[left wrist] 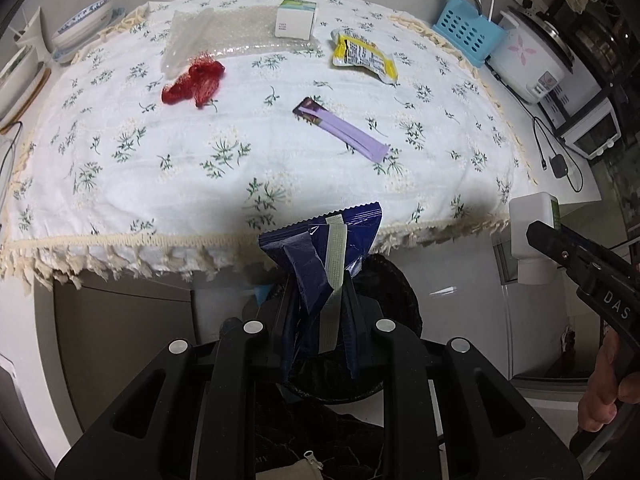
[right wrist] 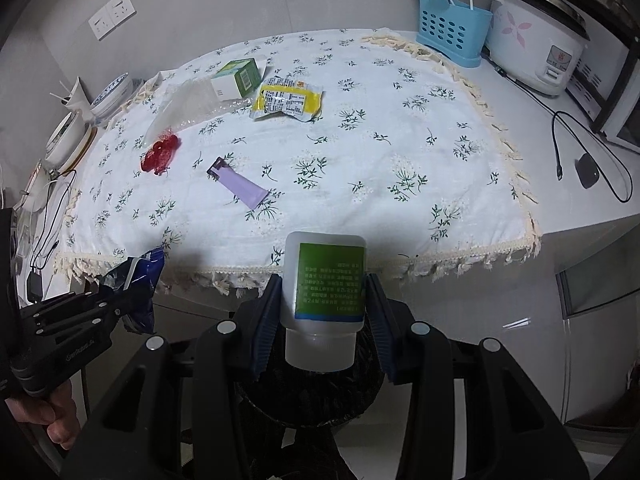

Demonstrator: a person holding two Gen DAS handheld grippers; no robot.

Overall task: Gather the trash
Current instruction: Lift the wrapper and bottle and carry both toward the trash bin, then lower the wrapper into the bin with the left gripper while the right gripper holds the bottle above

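Dark blue wrapper (left wrist: pixel 320 256) is pinched tight in the left gripper (left wrist: pixel 316 312), low in the frame's middle, hiding most of the black bin (left wrist: pixel 396 292) behind it. The right gripper (right wrist: pixel 324 308) squeezes a white bottle (right wrist: pixel 324 280) upside down, its tiny label words unreadable. The purple packet (left wrist: pixel 344 132) lies mid-frame on the flowery cloth (left wrist: pixel 160 184).

Blue wrapper (left wrist: pixel 320 248), white bottle (right wrist: pixel 324 280), both clamped

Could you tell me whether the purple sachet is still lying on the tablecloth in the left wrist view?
Yes, the purple sachet lies flat on the floral tablecloth, apart from the blue wrapper held in the left gripper.
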